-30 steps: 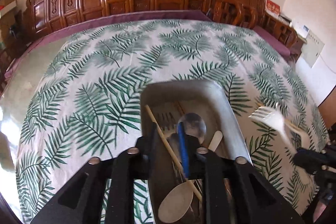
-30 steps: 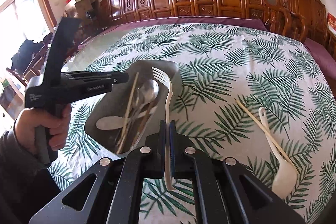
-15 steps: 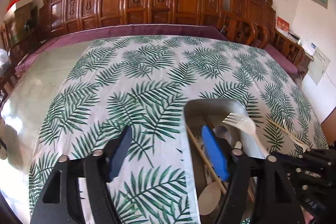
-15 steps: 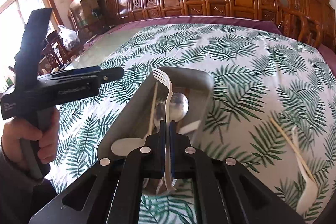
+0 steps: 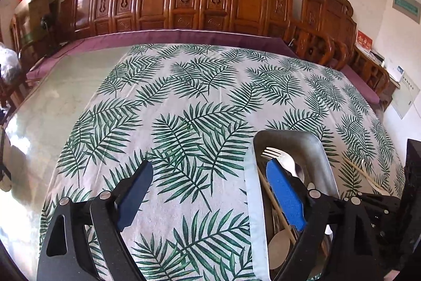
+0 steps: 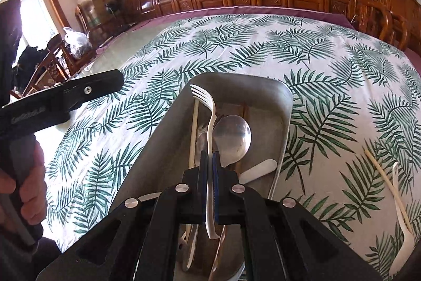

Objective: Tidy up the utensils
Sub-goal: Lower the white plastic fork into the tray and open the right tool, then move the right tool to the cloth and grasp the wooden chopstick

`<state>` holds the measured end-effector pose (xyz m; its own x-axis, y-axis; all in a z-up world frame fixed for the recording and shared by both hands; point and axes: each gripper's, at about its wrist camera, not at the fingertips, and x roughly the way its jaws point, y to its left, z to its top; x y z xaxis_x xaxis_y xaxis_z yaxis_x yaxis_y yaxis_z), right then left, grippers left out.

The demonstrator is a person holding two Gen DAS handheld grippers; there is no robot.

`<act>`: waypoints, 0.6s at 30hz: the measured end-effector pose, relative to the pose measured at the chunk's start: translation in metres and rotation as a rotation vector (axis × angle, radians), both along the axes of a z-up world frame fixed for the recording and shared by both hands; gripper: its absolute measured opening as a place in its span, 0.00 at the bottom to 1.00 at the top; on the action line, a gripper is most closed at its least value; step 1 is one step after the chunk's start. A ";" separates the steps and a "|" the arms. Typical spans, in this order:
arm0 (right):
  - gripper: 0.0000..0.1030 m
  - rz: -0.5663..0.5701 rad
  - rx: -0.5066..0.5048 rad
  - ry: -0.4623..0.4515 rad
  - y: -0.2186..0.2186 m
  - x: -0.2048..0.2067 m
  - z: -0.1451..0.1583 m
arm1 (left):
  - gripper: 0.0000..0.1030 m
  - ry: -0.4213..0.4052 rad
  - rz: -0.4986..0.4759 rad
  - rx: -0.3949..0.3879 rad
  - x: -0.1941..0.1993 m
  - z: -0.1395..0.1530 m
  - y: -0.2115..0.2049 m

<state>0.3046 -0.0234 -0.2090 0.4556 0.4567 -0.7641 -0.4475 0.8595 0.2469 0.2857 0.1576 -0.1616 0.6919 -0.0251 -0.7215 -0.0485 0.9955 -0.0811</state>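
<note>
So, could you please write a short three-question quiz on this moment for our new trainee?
1. True or false: the right gripper is shut on the white fork.
2. Multiple choice: the fork's prongs are over A) the bare tablecloth, B) the metal tray, C) a chair.
3. Fill in: beside the tray, on the tablecloth, a white spoon and a ____ are left.

Key: 1 true. 2 B. 3 chopstick.
</note>
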 end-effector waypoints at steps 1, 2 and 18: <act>0.05 0.001 0.002 0.005 0.000 0.001 -0.001 | 0.82 0.001 0.000 0.003 0.000 0.000 0.000; 0.05 0.003 0.008 0.012 0.000 0.001 -0.003 | 0.82 0.001 0.000 0.004 0.000 0.000 0.000; 0.07 0.050 0.012 -0.139 -0.051 -0.043 0.033 | 0.82 -0.012 -0.052 0.008 -0.010 0.007 -0.024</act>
